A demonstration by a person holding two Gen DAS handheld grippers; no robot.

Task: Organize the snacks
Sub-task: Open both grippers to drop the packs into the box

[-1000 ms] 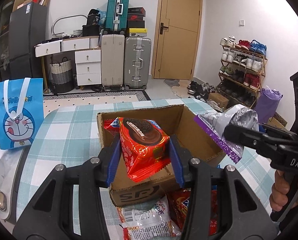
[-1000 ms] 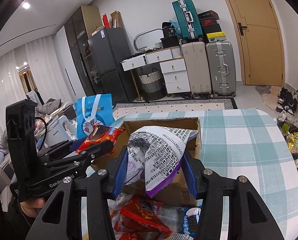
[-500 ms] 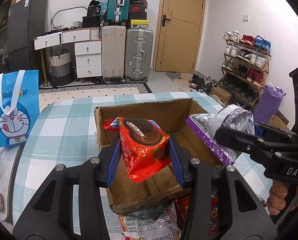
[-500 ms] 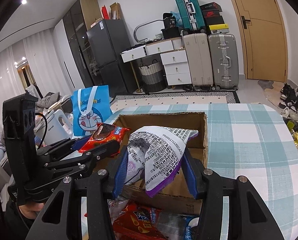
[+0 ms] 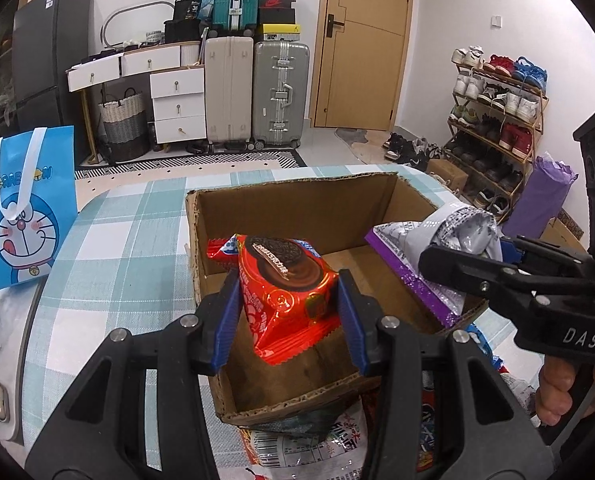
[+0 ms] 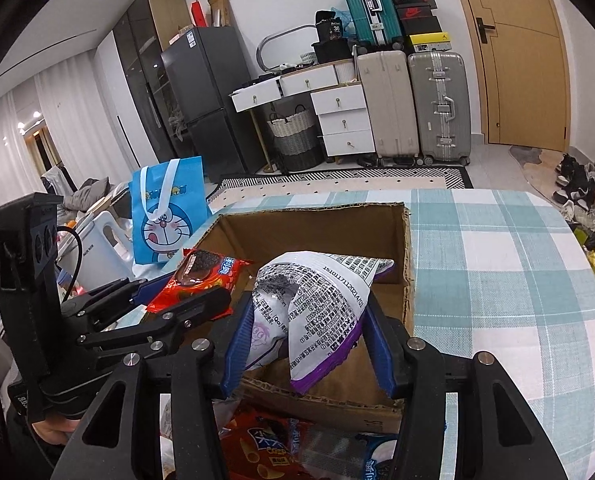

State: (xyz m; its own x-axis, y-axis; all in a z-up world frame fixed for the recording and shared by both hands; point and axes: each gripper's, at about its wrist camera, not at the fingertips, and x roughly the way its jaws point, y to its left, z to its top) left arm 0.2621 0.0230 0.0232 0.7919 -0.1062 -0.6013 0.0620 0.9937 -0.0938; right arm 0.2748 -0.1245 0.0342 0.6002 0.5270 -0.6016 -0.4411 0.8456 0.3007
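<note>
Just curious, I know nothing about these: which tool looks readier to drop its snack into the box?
Probably the left tool: its red cookie pack hangs over the cardboard box, while the right tool's silver-purple bag sits nearer the rim.

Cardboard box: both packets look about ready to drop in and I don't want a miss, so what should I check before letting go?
1. Left gripper clamps the red cookie packet: ok.
2. Right gripper clamps the white and purple packet: ok.
3. Red cookie packet over the cardboard box opening: ok.
4. White and purple packet fully inside the box's right wall: cannot tell.
5. Box floor free under both: ok.
6. The two grippers apart from each other: ok.
</note>
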